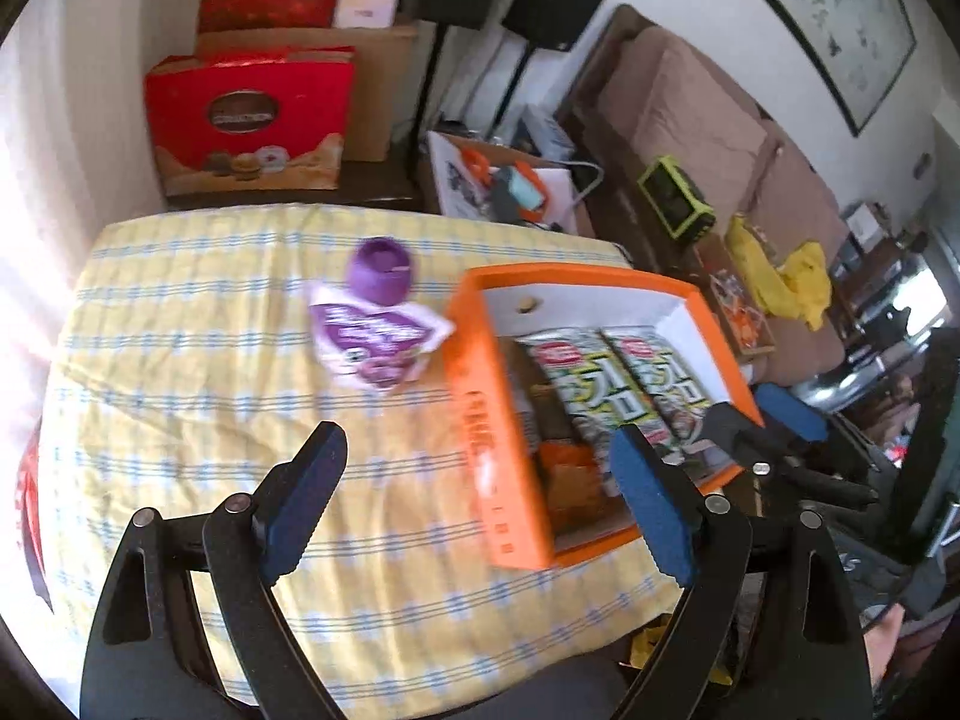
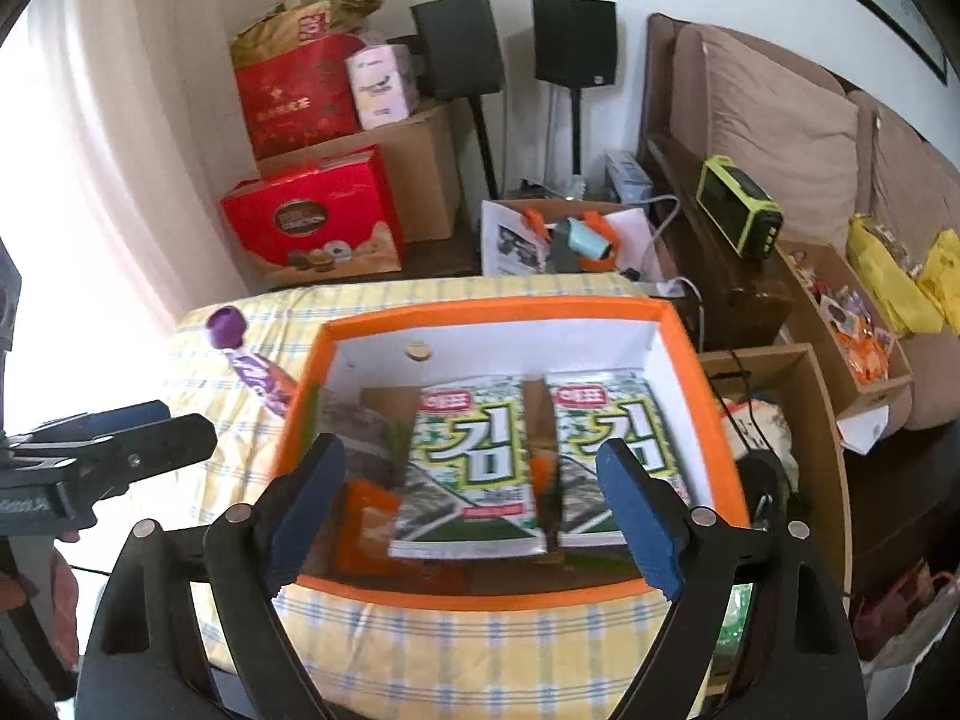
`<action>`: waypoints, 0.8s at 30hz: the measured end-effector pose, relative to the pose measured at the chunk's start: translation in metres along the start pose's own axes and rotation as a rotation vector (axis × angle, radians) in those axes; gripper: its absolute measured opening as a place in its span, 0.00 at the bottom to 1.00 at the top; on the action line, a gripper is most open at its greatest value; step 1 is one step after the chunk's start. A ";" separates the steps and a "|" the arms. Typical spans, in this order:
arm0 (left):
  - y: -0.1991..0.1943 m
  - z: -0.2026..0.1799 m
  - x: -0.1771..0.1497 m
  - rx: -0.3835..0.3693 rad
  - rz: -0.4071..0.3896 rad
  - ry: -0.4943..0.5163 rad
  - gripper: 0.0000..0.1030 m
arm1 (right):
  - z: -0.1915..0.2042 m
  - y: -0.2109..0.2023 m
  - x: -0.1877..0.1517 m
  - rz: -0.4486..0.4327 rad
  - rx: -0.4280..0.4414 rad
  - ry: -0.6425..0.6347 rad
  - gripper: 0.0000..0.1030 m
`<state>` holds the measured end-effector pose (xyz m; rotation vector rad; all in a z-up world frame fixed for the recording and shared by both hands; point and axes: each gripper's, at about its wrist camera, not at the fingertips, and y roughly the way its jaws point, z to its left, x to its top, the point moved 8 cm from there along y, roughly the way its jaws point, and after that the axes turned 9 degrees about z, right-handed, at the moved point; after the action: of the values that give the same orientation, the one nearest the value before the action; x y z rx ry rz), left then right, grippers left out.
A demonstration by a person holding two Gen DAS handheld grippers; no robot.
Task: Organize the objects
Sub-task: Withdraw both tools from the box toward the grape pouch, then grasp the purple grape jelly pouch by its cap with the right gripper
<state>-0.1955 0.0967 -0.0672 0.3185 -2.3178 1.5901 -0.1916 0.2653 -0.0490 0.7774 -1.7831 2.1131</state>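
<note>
Left wrist: purple pouch (image 1: 375, 342) lengthwise, cap apparently away; both hand-held grippers (image 1: 480, 504) released.

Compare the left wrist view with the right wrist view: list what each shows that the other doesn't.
Left wrist only: the purple pouch seen flat, with its whole printed face.
Right wrist only: the brown cardboard box right of the orange box.
Both: the orange box holding two seaweed packs, the yellow checked tablecloth, and open left gripper and right gripper.

Both tongs (image 1: 480, 498) (image 2: 471, 510): black arms, blue ribbed pads, silver rivets; possibly bare skin.
</note>
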 end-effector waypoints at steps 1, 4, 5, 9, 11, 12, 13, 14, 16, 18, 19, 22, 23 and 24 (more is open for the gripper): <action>-0.001 0.008 -0.002 0.009 -0.005 -0.008 0.85 | 0.004 -0.001 -0.001 -0.001 0.003 -0.006 0.85; 0.000 0.033 -0.009 0.039 0.000 -0.032 0.85 | 0.016 -0.001 0.000 -0.003 0.011 -0.027 0.85; 0.001 0.041 -0.012 0.044 0.004 -0.042 0.85 | 0.020 -0.001 0.001 -0.004 0.014 -0.037 0.84; -0.001 0.065 -0.018 0.053 -0.005 -0.077 0.85 | 0.038 0.003 0.002 0.000 0.024 -0.067 0.84; -0.004 0.074 -0.018 0.055 -0.015 -0.090 0.85 | 0.046 0.005 0.003 0.003 0.037 -0.074 0.84; -0.006 0.078 -0.018 0.054 -0.021 -0.093 0.85 | 0.051 0.006 0.004 0.003 0.042 -0.079 0.84; -0.008 0.080 -0.018 0.054 -0.025 -0.095 0.85 | 0.056 0.007 0.004 0.002 0.048 -0.085 0.84; -0.010 0.084 -0.017 0.057 -0.030 -0.098 0.85 | 0.060 0.007 0.005 0.001 0.051 -0.091 0.84; -0.012 0.090 -0.016 0.065 -0.033 -0.103 0.85 | 0.071 0.009 0.008 -0.004 0.055 -0.109 0.84; -0.014 0.096 -0.015 0.069 -0.033 -0.108 0.85 | 0.079 0.012 0.010 -0.008 0.056 -0.122 0.84; -0.015 0.098 -0.015 0.072 -0.034 -0.109 0.85 | 0.084 0.014 0.011 -0.007 0.057 -0.126 0.84; -0.017 0.106 -0.015 0.083 -0.040 -0.109 0.85 | 0.097 0.019 0.015 -0.015 0.071 -0.130 0.84; -0.017 0.109 -0.015 0.089 -0.042 -0.110 0.85 | 0.100 0.021 0.017 -0.018 0.076 -0.129 0.84; -0.017 0.111 -0.015 0.095 -0.042 -0.114 0.85 | 0.104 0.023 0.018 -0.021 0.081 -0.127 0.84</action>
<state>-0.1901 -0.0133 -0.0956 0.4891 -2.3061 1.7062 -0.1946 0.1572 -0.0475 0.9672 -1.7513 2.1784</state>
